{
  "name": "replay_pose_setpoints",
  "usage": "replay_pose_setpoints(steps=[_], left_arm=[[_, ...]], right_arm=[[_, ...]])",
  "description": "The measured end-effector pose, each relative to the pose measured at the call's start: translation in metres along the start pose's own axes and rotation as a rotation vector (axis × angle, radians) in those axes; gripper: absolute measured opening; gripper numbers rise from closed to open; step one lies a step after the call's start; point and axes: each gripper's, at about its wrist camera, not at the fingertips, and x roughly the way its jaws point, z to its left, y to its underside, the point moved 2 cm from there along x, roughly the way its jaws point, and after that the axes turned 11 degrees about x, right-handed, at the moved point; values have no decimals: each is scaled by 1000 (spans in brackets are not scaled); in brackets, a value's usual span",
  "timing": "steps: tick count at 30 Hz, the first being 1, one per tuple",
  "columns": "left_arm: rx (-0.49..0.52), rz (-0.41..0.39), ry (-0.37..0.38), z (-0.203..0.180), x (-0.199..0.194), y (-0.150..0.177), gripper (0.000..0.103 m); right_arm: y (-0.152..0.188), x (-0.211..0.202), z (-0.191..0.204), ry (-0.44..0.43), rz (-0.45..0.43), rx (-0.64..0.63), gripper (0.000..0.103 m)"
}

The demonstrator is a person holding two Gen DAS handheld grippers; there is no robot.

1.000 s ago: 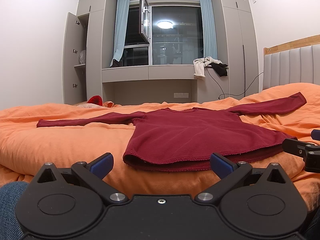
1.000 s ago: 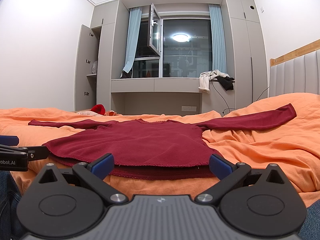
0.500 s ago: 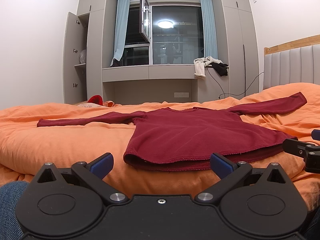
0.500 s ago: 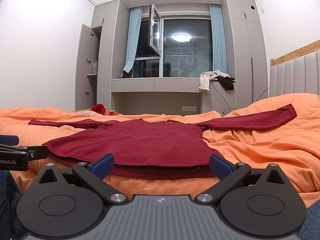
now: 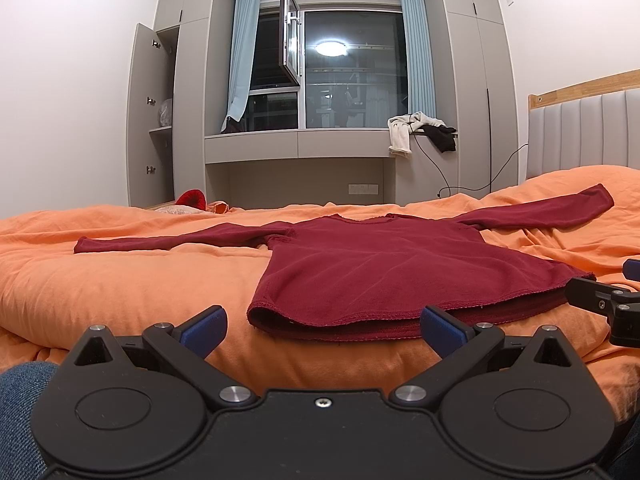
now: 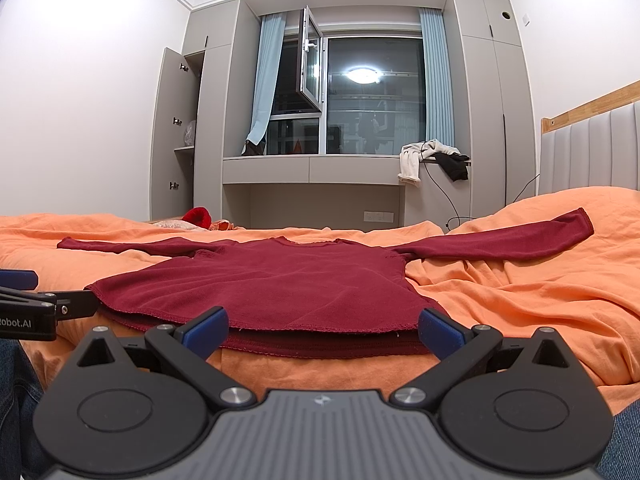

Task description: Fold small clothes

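A dark red long-sleeved top (image 5: 380, 268) lies flat on the orange bed cover (image 5: 100, 288), sleeves spread to both sides, hem towards me. It also shows in the right wrist view (image 6: 272, 280). My left gripper (image 5: 322, 328) is open and empty, just short of the hem's left part. My right gripper (image 6: 322, 326) is open and empty, just short of the hem's right part. Each gripper shows at the edge of the other's view: the right one (image 5: 608, 300) and the left one (image 6: 32, 300).
A grey padded headboard (image 5: 580, 136) stands at the right. Beyond the bed are a window ledge with draped clothes (image 5: 420, 128), a cabinet with an open door (image 5: 148, 120) and a red item (image 5: 192, 198) at the bed's far edge. My jeans-clad knee (image 5: 20, 400) is at lower left.
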Motion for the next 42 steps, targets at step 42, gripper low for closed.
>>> replay_pose_setpoints(steps=[42], left_arm=[[-3, 163, 42, 5, 31, -5, 102]], right_arm=[[-8, 22, 0, 41, 171, 36, 103]])
